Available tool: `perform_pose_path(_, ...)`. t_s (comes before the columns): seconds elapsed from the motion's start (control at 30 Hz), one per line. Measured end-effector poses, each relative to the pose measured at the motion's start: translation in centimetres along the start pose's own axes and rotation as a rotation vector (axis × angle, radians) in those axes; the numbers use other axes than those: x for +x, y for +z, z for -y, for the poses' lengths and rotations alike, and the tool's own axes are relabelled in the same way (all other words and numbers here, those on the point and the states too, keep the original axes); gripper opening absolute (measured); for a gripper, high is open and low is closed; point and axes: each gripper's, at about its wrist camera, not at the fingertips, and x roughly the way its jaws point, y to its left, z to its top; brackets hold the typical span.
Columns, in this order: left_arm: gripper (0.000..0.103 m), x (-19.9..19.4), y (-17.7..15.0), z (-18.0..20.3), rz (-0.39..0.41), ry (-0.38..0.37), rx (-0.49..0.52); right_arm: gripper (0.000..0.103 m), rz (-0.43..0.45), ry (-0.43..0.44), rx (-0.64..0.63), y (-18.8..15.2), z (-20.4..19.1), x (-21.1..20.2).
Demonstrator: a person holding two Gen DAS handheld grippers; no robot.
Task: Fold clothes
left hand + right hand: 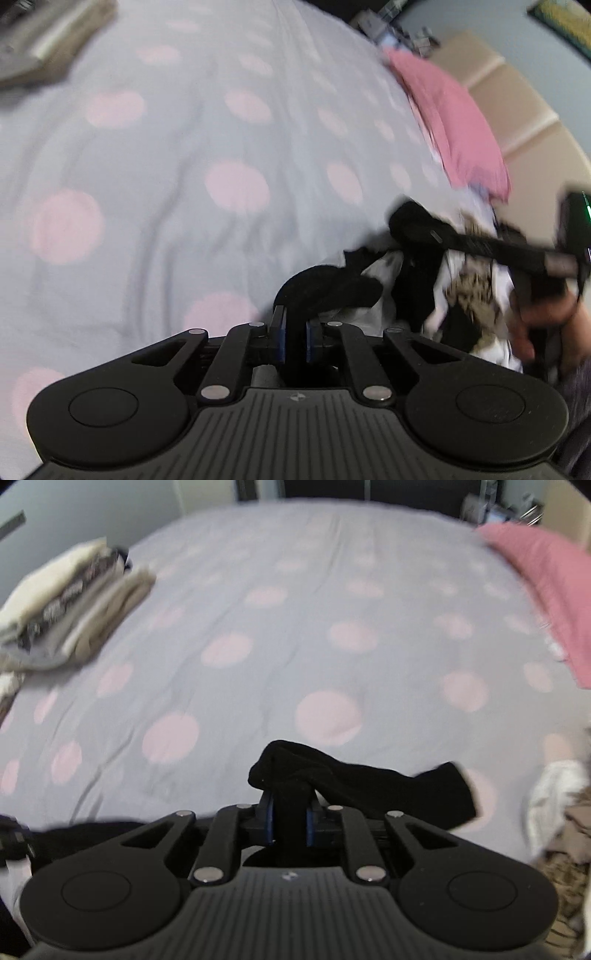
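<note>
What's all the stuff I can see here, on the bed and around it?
Bedspread: one, pale grey with pink dots, fills both views.
Black garment: one seen per view, whether the same piece I cannot tell; clamped in each gripper.
Pink cloth: one, far right edge of the bed.
Folded clothes: one stack, cream, grey and beige, far left.
Unfolded pile: one heap, white, black and tan, near right.
Left gripper: black, blue-padded fingers shut on black fabric.
Right gripper: same, shut on black fabric.
Hand: one, holding the right gripper.
</note>
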Motion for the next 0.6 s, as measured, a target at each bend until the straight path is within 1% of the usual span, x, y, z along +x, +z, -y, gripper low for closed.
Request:
perform_pose_path(0.07,0.007,-1.4,0.3,-0.2,0.039,0.014,-0.005,0.016,0.048,-0.018,0.048,-0.7,1.1,-2.7)
perform_pose_path(0.13,0.007,-2.8,0.3,0.1,0.056,0.026,0.005,0.016,0.114,-0.067,0.057,-1.1,1.9,-5.9)
perform_pose_path(0.23,0.007,-4.9,0.3,0.4,0.082,0.044,0.020,0.016,0.173,-0.123,0.059,-2.3,2.5,-10.0)
perform_pose_path(0.3,0.007,-6.4,0.4,0.6,0.099,0.056,0.030,0.016,0.168,-0.136,0.074,-3.6,2.9,-12.1)
perform_pose_path(0.37,0.007,-7.7,0.2,0.5,0.088,0.071,0.037,0.016,0.145,-0.166,0.060,-5.4,3.0,-13.7)
perform_pose_path(0.47,0.007,-7.8,-0.7,-0.7,0.004,0.123,0.040,0.016,0.081,-0.208,0.051,-8.2,3.8,-14.7)
perform_pose_path(0.5,0.007,-7.7,-1.0,-1.1,-0.027,0.141,0.041,0.016,0.040,-0.205,0.055,-9.1,4.1,-14.5)
perform_pose_path(0.6,0.007,-7.3,-2.0,-2.4,-0.119,0.192,0.037,0.016,-0.081,-0.160,0.075,-11.9,4.6,-12.7)
